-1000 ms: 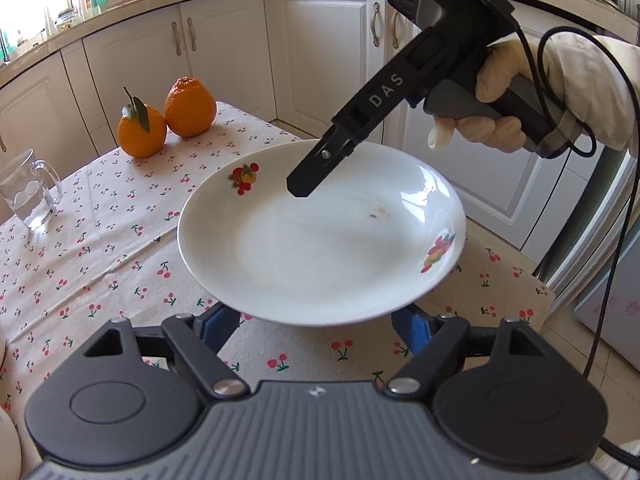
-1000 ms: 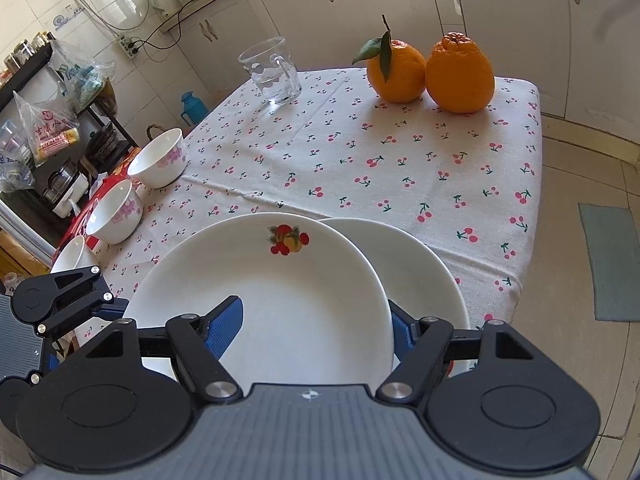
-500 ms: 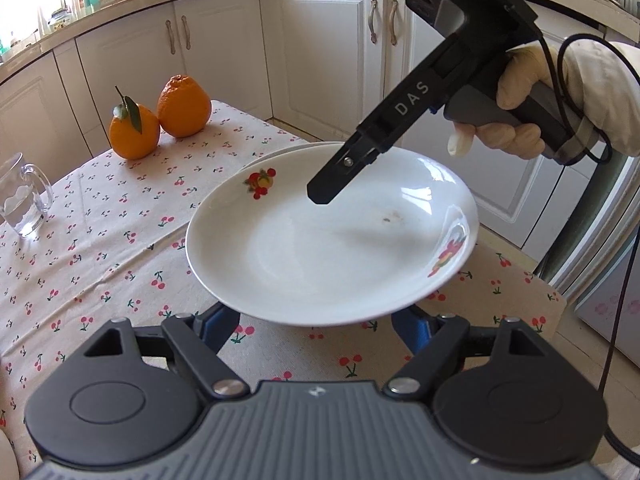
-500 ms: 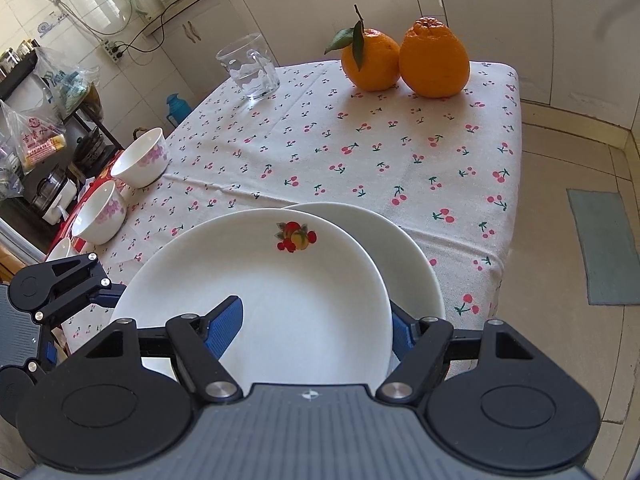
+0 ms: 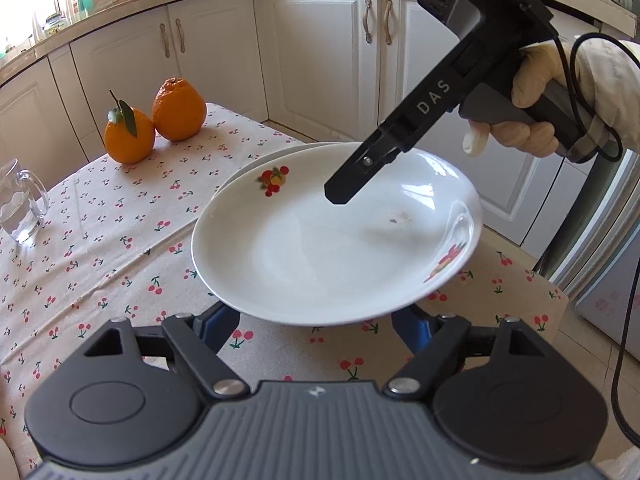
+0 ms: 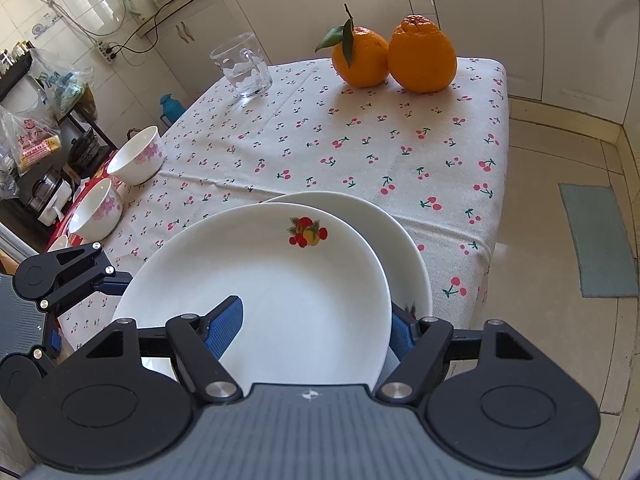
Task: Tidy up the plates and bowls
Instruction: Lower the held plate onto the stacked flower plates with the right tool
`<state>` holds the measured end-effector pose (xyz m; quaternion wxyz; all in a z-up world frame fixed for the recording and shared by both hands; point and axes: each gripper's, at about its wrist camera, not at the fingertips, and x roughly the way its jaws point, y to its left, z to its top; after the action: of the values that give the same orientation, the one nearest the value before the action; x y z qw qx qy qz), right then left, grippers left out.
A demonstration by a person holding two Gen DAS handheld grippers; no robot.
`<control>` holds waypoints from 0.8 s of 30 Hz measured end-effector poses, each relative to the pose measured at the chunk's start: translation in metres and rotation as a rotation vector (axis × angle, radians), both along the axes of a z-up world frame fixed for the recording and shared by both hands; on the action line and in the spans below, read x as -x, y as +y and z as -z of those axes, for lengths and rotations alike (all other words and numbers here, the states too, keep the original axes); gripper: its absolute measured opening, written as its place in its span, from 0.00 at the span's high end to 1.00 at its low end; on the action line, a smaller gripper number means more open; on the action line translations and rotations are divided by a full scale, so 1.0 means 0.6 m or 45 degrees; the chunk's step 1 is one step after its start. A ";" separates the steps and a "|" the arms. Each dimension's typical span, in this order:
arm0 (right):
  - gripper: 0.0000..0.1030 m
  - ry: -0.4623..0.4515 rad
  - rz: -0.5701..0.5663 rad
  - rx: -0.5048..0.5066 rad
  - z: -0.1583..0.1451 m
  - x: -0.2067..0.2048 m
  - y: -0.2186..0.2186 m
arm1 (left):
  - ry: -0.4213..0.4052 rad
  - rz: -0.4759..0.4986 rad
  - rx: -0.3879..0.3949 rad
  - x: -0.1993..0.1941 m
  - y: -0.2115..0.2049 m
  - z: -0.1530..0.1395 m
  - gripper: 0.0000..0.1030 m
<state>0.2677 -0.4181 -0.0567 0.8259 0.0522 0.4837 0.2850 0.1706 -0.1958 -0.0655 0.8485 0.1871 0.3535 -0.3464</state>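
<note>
Right gripper (image 6: 310,326) is clamped on the near rim of the upper plate (image 6: 280,280): one blue pad lies on the inner face, the other is behind the rim edge. Left gripper (image 5: 316,326) sits at the opposite rim; its pads are hidden under the plate, so contact there cannot be told.

Upper plate is held above the tabletop (image 6: 360,152), overlapping a second plate (image 6: 400,240) that lies near the table's corner. Offset is plain; the lower plate shows past the far and right side.

Step in hand, as judged: stacking plate on plate. Next move calls for shifting the held plate until the rims line up, then lowering it level before release.

Plate is round, so no long axis; concave face up, tilted slightly. Fruit motif (image 6: 307,232) points away from the right gripper, toward the oranges (image 6: 394,60). Bowls (image 6: 136,156) wait at the table's left edge.
</note>
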 end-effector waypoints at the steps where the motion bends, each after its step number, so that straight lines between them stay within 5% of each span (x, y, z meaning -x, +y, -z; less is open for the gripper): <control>1: 0.23 0.000 0.001 0.002 -0.001 0.002 -0.001 | -0.001 0.002 0.000 0.001 0.000 0.000 0.20; 24: 0.23 -0.015 0.035 0.018 -0.015 0.045 -0.016 | -0.004 0.009 0.014 0.000 0.004 -0.001 0.19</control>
<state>0.2408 -0.4275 -0.0476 0.8330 0.0514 0.4799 0.2705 0.1706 -0.1935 -0.0648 0.8489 0.1844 0.3495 -0.3509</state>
